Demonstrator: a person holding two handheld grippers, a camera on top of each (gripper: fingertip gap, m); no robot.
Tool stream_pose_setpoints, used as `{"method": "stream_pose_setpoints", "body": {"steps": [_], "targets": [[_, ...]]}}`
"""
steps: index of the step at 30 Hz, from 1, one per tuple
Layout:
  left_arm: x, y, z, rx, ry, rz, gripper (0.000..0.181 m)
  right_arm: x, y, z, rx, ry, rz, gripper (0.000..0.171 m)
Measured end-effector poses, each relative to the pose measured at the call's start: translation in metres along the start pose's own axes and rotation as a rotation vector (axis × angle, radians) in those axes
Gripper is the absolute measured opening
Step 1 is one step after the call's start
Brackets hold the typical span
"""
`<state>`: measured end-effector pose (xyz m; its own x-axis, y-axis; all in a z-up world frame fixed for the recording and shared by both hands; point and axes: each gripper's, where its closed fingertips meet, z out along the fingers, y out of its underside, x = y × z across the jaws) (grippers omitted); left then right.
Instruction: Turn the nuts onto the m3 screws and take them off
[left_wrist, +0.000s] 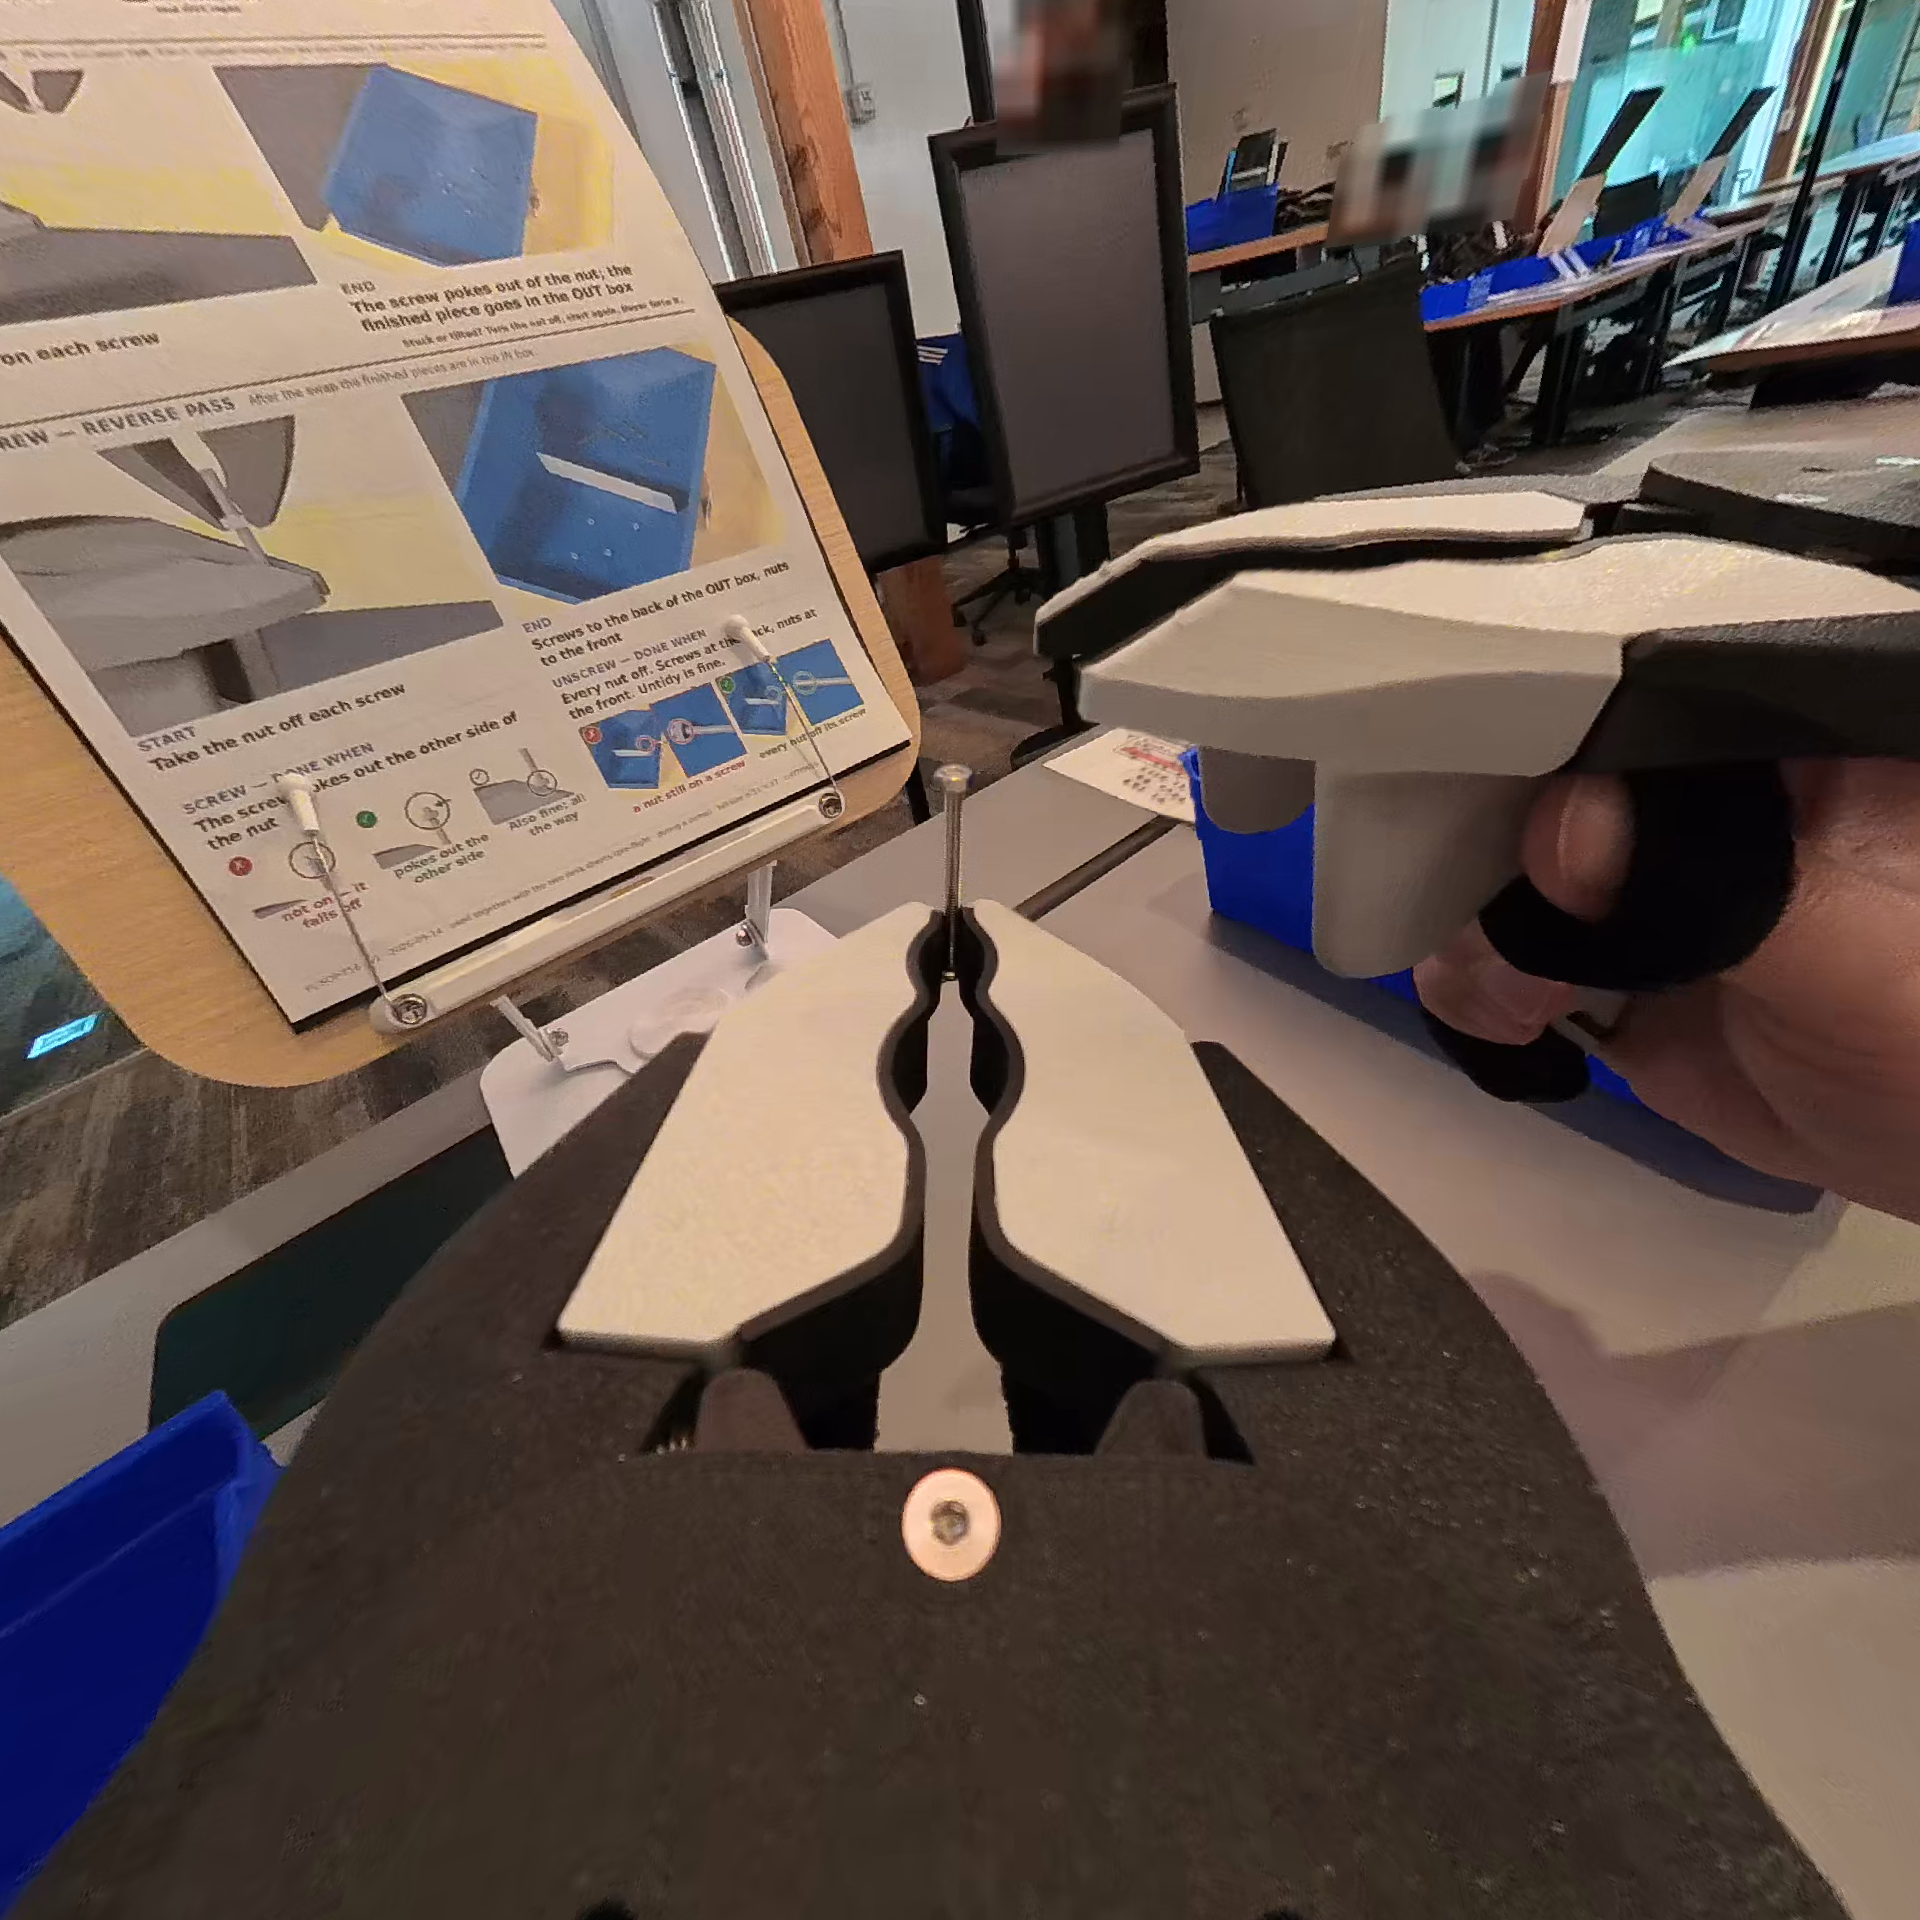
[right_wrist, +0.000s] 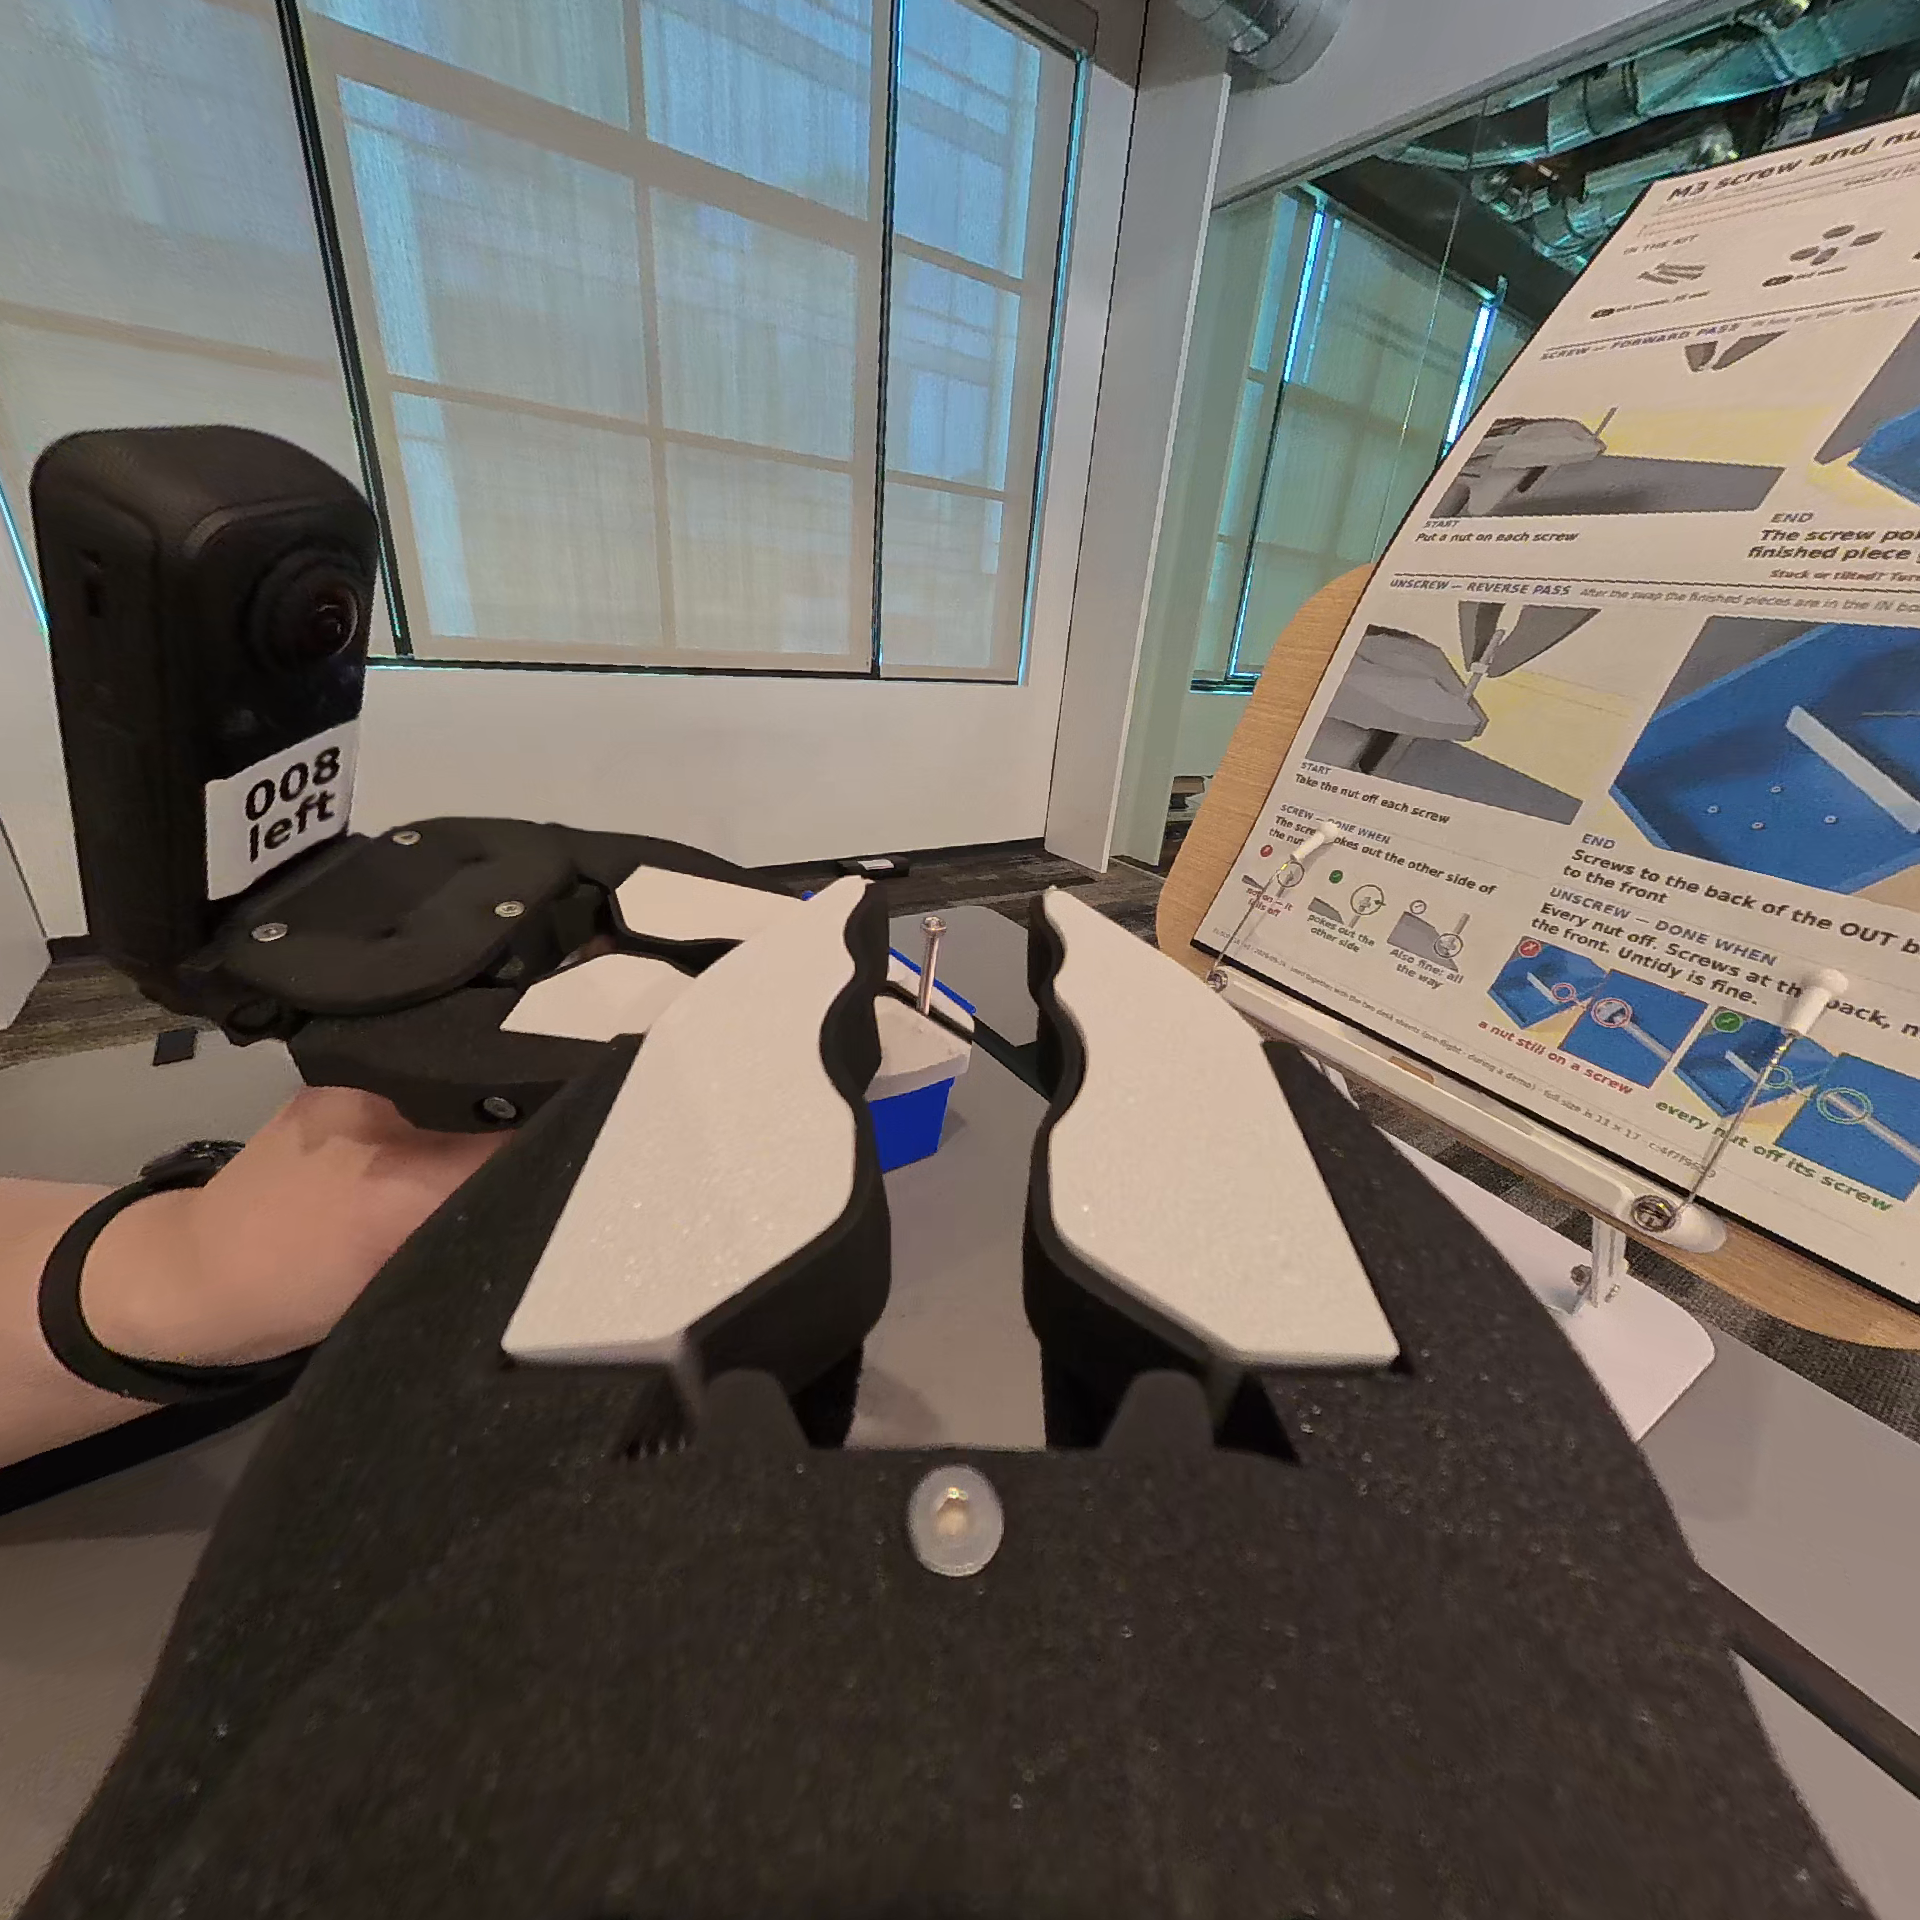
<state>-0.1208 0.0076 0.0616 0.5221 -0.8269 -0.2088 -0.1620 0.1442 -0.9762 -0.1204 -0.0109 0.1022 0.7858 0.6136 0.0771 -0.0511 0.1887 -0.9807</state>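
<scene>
Your blue bin (left_wrist: 1257, 883) sits on the bench (left_wrist: 1455, 1226) off to the right in the left wrist view, mostly hidden behind your right gripper (left_wrist: 1070, 644) and the hand (left_wrist: 1662, 997) on it, so you can't tell what's in it. Another blue bin (left_wrist: 114, 1558) is cut off at the lower left edge, contents not visible either.

Your left gripper (left_wrist: 951, 940) has its fingers (left_wrist: 810, 1122) pinched together on the screw (left_wrist: 951, 842) right at the tips. The screw stands pretty much upright, long axis vertical, head on top, with most of the shank sticking up above the fingers. The lower end is buried between the pads, so you can't see a nut there, if any.

In the right wrist view your right gripper's (right_wrist: 951, 925) fingers (right_wrist: 1174, 1122) are spread apart with nothing between them, just beside the screw (right_wrist: 930, 961). The instruction sheet (right_wrist: 1662, 727) on its stand runs off the frame edge.
</scene>
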Motion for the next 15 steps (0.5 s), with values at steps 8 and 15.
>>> {"method": "stream_pose_setpoints", "body": {"steps": [8, 15], "targets": [[0.006, -0.001, 0.000, 0.013, 0.007, 0.016, 0.002, -0.005, 0.008, 0.004, -0.022, -0.023, 0.014, 0.025], [0.011, -0.003, -0.002, 0.016, 0.008, 0.036, 0.002, -0.008, 0.018, 0.008, -0.060, -0.025, -0.009, 0.020]]}}
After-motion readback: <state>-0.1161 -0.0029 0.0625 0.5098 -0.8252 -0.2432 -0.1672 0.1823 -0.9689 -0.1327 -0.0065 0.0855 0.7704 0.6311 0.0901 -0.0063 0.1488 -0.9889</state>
